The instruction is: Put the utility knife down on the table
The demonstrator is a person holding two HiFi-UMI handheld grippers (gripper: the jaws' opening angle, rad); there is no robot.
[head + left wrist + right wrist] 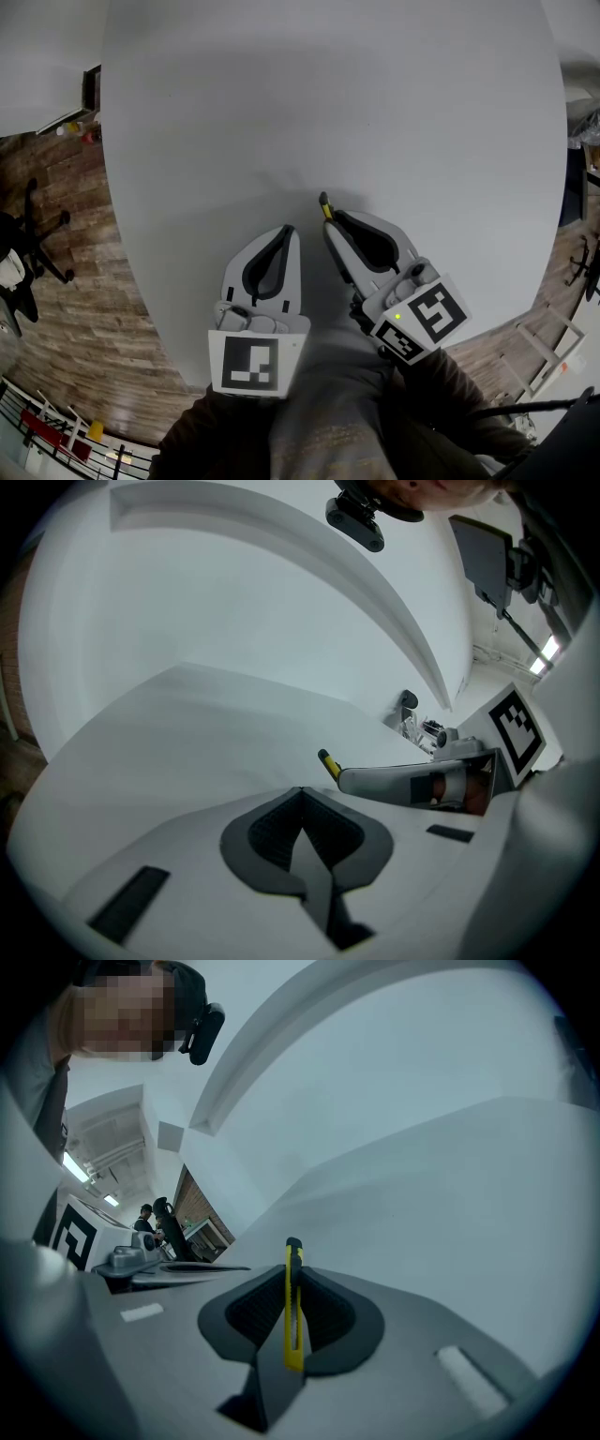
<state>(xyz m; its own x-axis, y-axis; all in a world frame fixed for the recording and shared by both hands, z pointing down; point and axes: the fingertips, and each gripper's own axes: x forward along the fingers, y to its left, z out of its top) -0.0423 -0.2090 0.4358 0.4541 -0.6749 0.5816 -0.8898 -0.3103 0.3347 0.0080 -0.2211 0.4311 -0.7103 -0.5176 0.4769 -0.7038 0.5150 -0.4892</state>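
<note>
A slim yellow and black utility knife (293, 1307) stands on edge between the pads of my right gripper (293, 1274), which is shut on it. Its black tip (324, 201) pokes out past the right gripper (332, 221) over the white table (328, 103). From the left gripper view the knife tip (328, 763) shows at the end of the right gripper's jaws. My left gripper (287, 231) sits beside it on the left, shut with nothing between its pads (302, 832). Both grippers hover near the table's front edge.
The round white table (187, 714) spreads ahead with nothing else on it. Wood flooring (66, 272) and a black office chair (28, 234) lie to the left, and white frames (553, 347) stand at the right. A person's lap is just below the grippers.
</note>
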